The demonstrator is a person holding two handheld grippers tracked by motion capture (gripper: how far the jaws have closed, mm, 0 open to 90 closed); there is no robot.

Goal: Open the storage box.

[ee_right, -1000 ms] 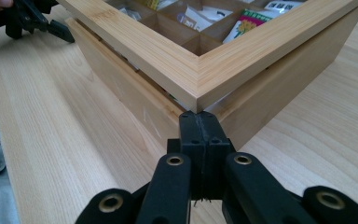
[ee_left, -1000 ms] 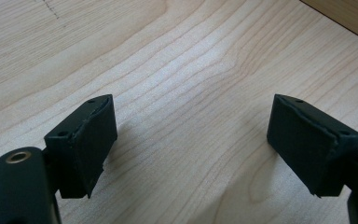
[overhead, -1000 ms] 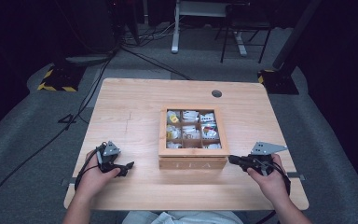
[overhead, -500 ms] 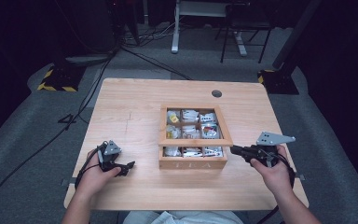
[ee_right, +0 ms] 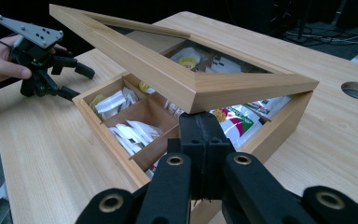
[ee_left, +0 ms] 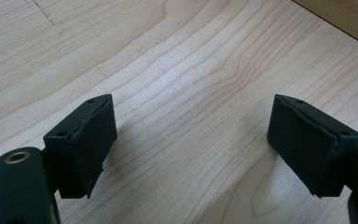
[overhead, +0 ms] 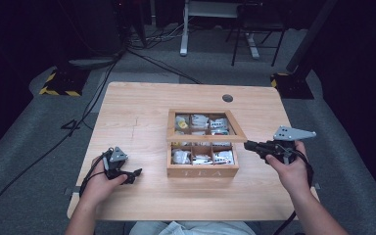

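Two grippers in play. Left gripper [overhead: 136, 173] sits on the table [overhead: 137, 107] well left of the tea box [overhead: 203, 171], jaws wide apart, nothing between them, just bare wood under it in the left gripper view. Box sits mid-table, packets [ee_right: 130, 133] in its compartments. Lid [overhead: 206, 138] is part-raised: front edge up, back edge hinged, about a third open by my read. Right gripper [overhead: 248, 145] at the box's right side, jaws together, tip wedged under the lid's front corner, prying, not clamping. Left to do: swing the lid fully back. Risk: lid slips off the tip and drops.
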